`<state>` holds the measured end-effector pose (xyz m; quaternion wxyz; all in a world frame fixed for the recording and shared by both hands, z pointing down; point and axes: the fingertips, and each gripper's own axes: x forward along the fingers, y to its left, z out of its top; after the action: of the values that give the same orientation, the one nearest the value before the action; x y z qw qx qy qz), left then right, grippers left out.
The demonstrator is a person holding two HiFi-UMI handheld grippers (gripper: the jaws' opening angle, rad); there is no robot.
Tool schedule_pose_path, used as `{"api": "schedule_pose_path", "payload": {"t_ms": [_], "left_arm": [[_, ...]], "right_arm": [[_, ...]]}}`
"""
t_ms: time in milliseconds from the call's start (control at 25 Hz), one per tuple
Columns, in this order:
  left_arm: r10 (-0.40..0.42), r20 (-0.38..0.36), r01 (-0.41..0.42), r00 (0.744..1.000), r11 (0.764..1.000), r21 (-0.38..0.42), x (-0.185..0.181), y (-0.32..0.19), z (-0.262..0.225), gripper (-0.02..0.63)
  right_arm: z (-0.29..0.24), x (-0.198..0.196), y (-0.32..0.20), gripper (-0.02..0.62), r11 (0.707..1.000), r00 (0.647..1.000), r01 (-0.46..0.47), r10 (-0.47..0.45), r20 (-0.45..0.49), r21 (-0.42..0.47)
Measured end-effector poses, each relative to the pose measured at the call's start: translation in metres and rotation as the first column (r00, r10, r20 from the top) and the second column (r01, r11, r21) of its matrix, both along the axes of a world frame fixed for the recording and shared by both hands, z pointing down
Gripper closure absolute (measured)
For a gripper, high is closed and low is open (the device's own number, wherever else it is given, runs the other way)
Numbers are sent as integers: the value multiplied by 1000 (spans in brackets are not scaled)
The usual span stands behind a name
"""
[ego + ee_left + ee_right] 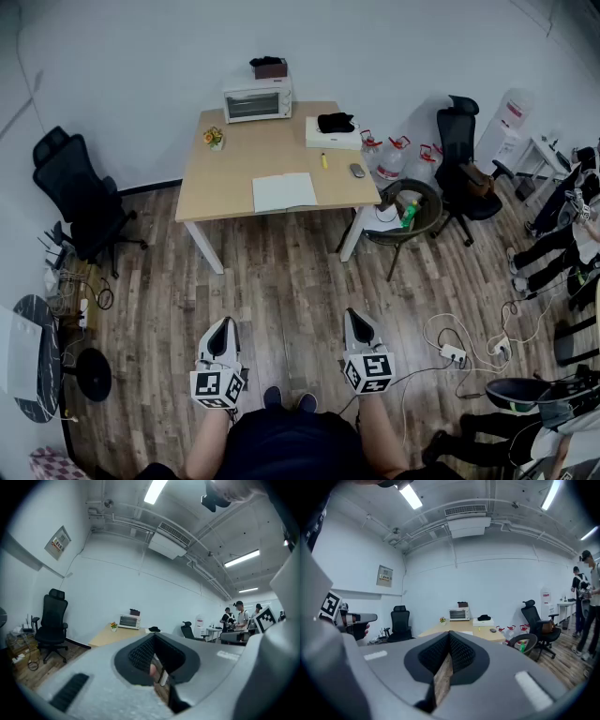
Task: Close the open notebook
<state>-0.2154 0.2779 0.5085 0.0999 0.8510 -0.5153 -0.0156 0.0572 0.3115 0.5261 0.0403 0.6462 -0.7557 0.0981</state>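
Note:
The open notebook (pixel 284 191) lies flat, white pages up, near the front edge of the wooden table (pixel 225 178) across the room. In the right gripper view the notebook (pixel 467 633) is a thin pale strip on the tabletop. Both grippers hover over the wood floor, well short of the table. My left gripper (pixel 219 339) (pixel 153 638) has its jaws together with nothing held. My right gripper (pixel 359 328) (pixel 449 637) is likewise shut and empty, pointing toward the table.
On the table stand a toaster oven (pixel 257 98), a small flower pot (pixel 214 138) and a white box (pixel 333 133) with a black item on it. A black office chair (pixel 80 202) stands left, another (pixel 464 164) right. Water jugs (pixel 394 155), a round chair (pixel 412 211) and floor cables (pixel 455 354) lie right.

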Motion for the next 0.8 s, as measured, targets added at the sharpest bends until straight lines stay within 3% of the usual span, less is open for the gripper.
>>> {"api": "schedule_pose_path", "payload": {"t_ms": [800], "left_arm": [[3, 25, -4, 1000, 1000, 9, 24, -5, 6, 601]], "right_arm": [[6, 21, -5, 583, 1000, 1000, 14, -14, 26, 8]]}}
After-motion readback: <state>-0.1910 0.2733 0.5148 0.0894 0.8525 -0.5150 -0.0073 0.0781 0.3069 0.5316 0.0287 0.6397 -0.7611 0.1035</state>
